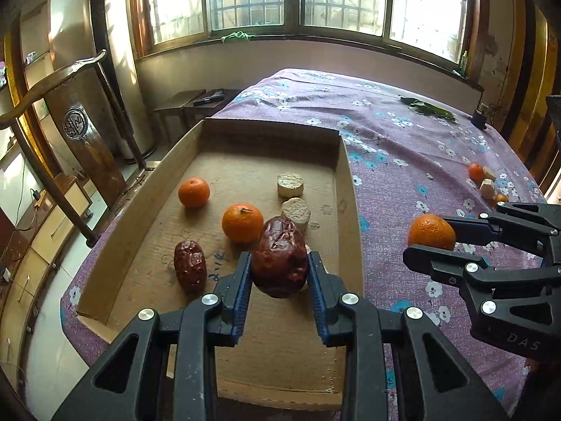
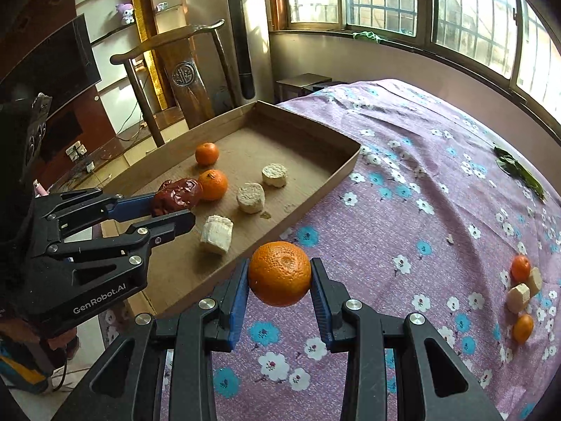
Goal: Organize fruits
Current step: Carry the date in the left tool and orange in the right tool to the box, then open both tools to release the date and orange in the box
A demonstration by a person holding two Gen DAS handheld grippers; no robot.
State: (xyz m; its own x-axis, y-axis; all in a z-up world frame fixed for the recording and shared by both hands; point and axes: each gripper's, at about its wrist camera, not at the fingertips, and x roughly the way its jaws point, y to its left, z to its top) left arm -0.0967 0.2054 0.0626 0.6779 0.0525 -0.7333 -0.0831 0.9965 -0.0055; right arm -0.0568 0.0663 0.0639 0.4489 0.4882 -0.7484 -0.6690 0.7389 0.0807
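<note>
the left gripper (image 1: pixel 279 266) is clamped on a large wrinkled red date (image 1: pixel 279 258), its blue-padded fingers pressing both sides of the fruit, held above the floor of the cardboard tray (image 1: pixel 345 189) near its front half; the right wrist view shows the same date (image 2: pixel 177 194) pinched at the tips of that gripper (image 2: pixel 171 208), over the tray's near left part. the right gripper (image 2: pixel 279 279) is clenched on a mandarin (image 2: pixel 280 273), held over the purple flowered cloth (image 2: pixel 403 193) just outside the tray's right wall; in the left wrist view that mandarin (image 1: pixel 432 231) sits between the right gripper's (image 1: pixel 433 236) fingers, beside the tray and apart from it. on the tray floor lie a second red date (image 1: pixel 190 266) at the front left, two mandarins, one near the left wall (image 1: pixel 193 192) and one closer to the middle (image 1: pixel 242 222) just behind the held date, and pale round cake pieces (image 1: pixel 290 185) toward the right side; the right wrist view shows three of these pale pieces, the nearest one (image 2: pixel 216 234) close to the tray's right wall. well apart on the cloth, toward the far right, a small cluster holds two more small mandarins (image 2: pixel 520 267) and two pale blocks (image 2: pixel 518 298) lying close together. green leaves (image 2: pixel 519 172) lie on the cloth farther back, near the window side
</note>
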